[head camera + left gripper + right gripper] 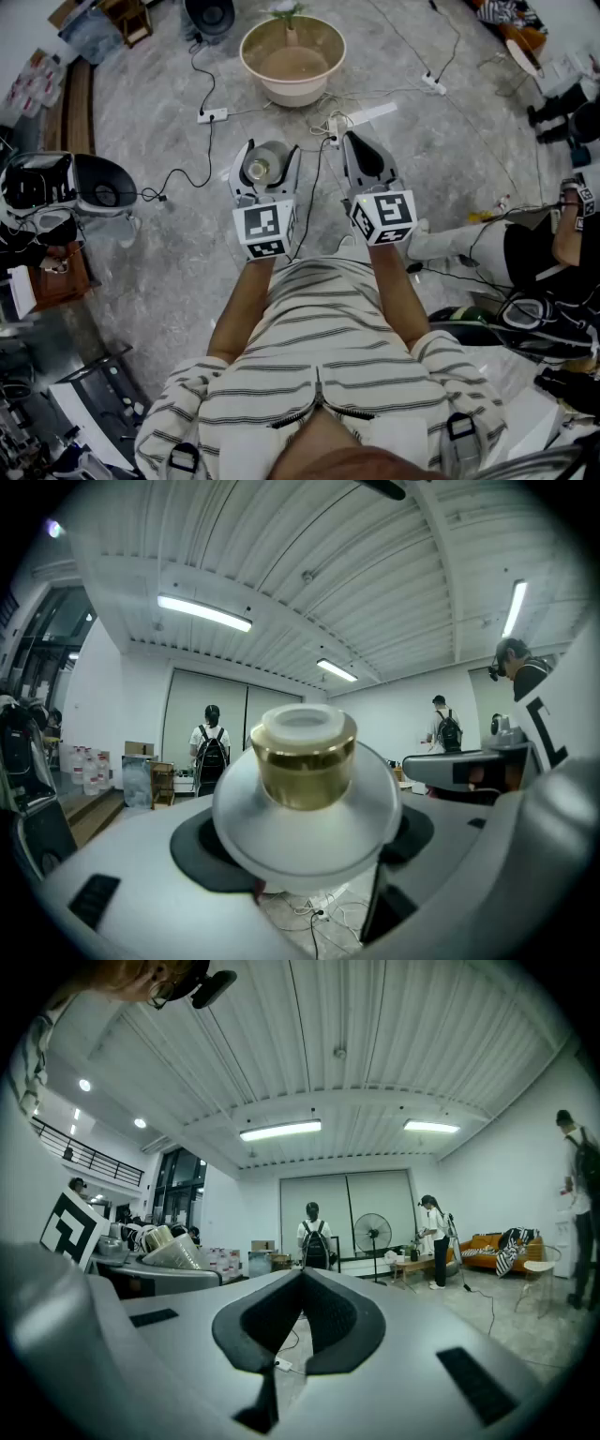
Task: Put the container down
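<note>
The container (260, 168) is a round, translucent white jar with a gold band (305, 764) below its white top. My left gripper (265, 171) is shut on it, its dark pads (202, 847) pressing the wide body from both sides. I hold it well above the grey floor, in front of my chest. My right gripper (366, 157) is level with it on the right, shut with nothing in it. Its black pads (330, 1321) meet at the tips in the right gripper view. The left gripper with the container (173, 1252) shows at that view's left.
A beige basin (292, 58) with a plant stands on the floor ahead. Power strips (212, 115) and cables lie around it. A white appliance (89, 185) is at left, and a seated person (553, 246) at right. Several people (210, 747) stand farther off in the hall.
</note>
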The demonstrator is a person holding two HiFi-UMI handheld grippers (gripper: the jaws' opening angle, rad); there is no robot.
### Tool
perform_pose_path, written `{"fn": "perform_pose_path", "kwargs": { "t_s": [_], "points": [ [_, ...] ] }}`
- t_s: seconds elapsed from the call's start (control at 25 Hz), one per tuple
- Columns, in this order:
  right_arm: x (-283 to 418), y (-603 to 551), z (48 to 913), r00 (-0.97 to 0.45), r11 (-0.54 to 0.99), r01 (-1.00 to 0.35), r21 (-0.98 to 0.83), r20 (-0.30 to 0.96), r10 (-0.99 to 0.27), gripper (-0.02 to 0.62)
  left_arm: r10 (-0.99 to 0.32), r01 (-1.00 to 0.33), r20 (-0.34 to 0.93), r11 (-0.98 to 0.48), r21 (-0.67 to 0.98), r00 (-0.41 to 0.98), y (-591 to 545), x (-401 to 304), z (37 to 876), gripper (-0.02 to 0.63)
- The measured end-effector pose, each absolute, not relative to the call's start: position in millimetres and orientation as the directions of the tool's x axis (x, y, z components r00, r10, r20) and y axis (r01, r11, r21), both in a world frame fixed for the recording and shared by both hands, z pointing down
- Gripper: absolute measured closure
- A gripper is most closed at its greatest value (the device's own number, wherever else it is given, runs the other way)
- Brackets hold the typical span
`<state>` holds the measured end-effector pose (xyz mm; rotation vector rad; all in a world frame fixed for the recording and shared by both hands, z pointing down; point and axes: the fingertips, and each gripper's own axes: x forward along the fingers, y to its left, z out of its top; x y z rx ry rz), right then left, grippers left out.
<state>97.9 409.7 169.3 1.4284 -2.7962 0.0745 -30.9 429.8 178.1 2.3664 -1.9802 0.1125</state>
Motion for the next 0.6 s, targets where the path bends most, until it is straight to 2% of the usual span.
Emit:
{"fn": "perform_pose_path", "kwargs": {
  "t_s": [0.6],
  "points": [
    [66.2,391.2,194.2,-0.634,0.631,-0.773,-0.064,0.04,-0.772,0.591,-0.983,-0.992,0.136,-0.115,0.043,0.12,417.2,-70.8,206.4,0.273]
  ]
}}
